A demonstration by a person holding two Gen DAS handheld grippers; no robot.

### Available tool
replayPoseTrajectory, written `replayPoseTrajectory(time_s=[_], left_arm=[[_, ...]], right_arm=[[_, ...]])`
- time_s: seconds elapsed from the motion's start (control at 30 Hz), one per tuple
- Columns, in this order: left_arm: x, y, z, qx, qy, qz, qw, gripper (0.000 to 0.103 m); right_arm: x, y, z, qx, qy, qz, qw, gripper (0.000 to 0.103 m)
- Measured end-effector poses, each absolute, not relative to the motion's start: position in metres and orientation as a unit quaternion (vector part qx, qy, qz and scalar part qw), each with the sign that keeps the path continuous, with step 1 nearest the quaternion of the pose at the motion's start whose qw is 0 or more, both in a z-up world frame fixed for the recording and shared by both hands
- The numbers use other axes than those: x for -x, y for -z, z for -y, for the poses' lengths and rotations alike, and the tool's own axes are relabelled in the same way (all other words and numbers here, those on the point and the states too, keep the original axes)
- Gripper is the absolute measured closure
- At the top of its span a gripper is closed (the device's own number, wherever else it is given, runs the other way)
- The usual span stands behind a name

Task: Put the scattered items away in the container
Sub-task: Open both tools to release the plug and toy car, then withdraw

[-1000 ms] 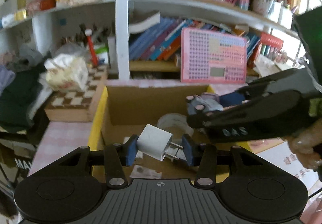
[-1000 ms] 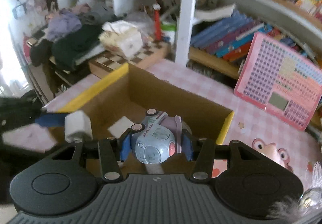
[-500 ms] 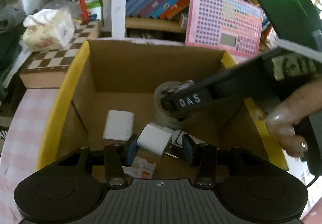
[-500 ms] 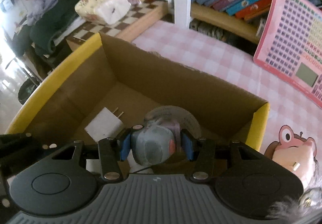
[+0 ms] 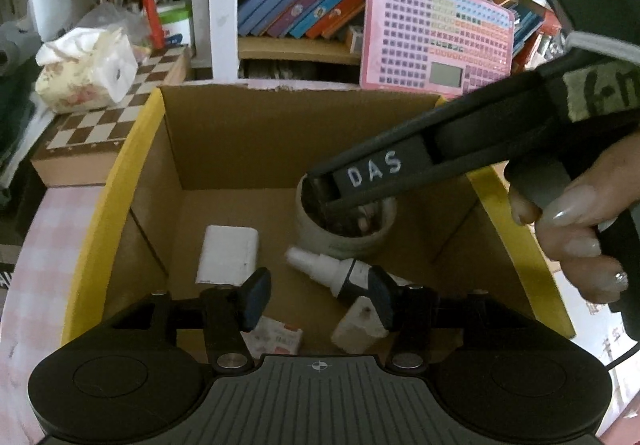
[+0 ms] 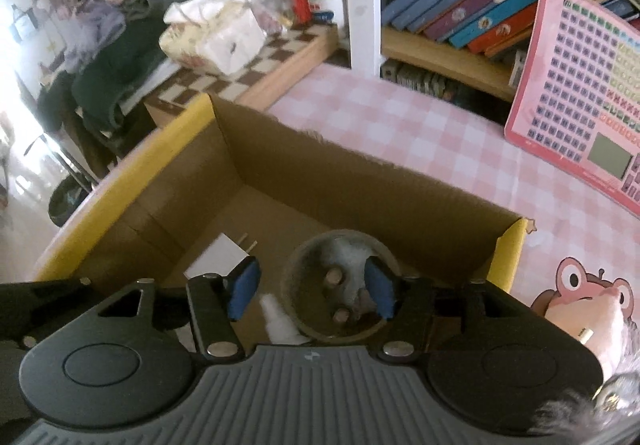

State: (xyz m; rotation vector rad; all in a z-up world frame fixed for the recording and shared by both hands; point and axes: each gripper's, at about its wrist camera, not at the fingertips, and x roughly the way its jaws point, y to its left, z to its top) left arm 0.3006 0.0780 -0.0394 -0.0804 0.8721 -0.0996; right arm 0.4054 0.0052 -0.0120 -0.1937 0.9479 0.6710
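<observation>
Corrugated cardboard box point(image 5: 256, 141), yellow-edged, is filling the centre of both views. Left gripper point(image 5: 318, 299), at lower centre, is opening its blue-padded jaws with nothing pressed between them; a boxy white plug adapter point(image 5: 358, 327) is lying just below, beside a white dropper bottle point(image 5: 326, 271). Right gripper point(image 6: 310, 291) is also opening, its pads clear of the rounded grey toy point(image 6: 346, 279) sitting inside a translucent tape roll point(image 6: 298, 265). A second flat white charger point(image 5: 228, 255) is resting at the box's lower left.
</observation>
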Motion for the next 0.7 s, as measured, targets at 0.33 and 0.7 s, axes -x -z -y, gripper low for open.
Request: replayPoseTrajectory(time_s=[0.33,0.7], left_arm=[[-0.259,0.003,-0.076,0.027,0.061,-0.370,0.926,0.039],[-0.200,-0.022,-0.075,0.012,0.063,-0.333,0.941,0.029]], right_arm=[[-0.367,-0.024,0.006,0.068,-0.327,-0.414,0.847,0.040],[-0.302,-0.055,0.020,0.057,-0.336,-0.380,0.860,0.039]])
